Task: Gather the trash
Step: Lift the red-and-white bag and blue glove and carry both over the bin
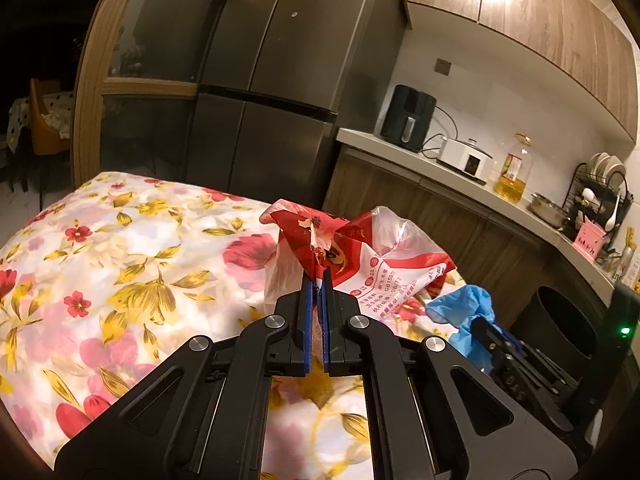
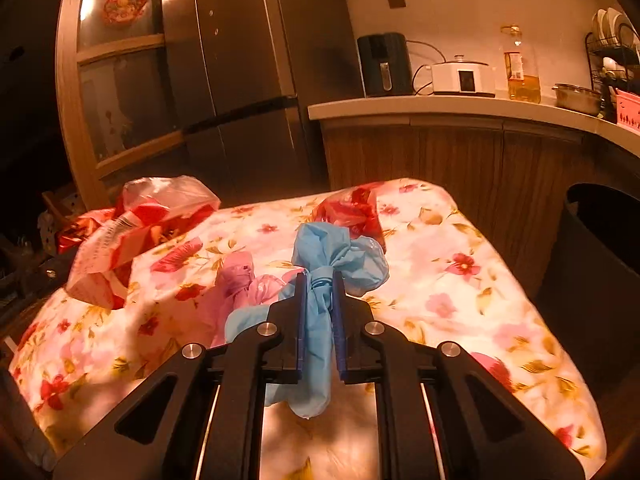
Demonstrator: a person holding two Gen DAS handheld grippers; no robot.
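My left gripper [image 1: 316, 276] is shut on a crumpled red and white plastic bag [image 1: 360, 248], which it holds up over the floral tablecloth [image 1: 120, 264]. In the right wrist view that same red and white bag [image 2: 132, 228] hangs at the left. My right gripper [image 2: 320, 280] is shut on the knotted neck of a blue plastic bag [image 2: 340, 256], whose ends bulge out in front of and behind the pads. The blue bag [image 1: 460, 308] and the right gripper show at the right in the left wrist view. A pink bag [image 2: 240, 280] and a red bag [image 2: 352, 208] lie on the cloth.
A black bin [image 2: 600, 264] stands on the floor right of the table, also the black bin [image 1: 560, 328] in the left view. Behind are a steel fridge [image 1: 280, 80], a wooden counter [image 2: 440, 108] with an air fryer, a cooker, an oil bottle, a pot and a dish rack.
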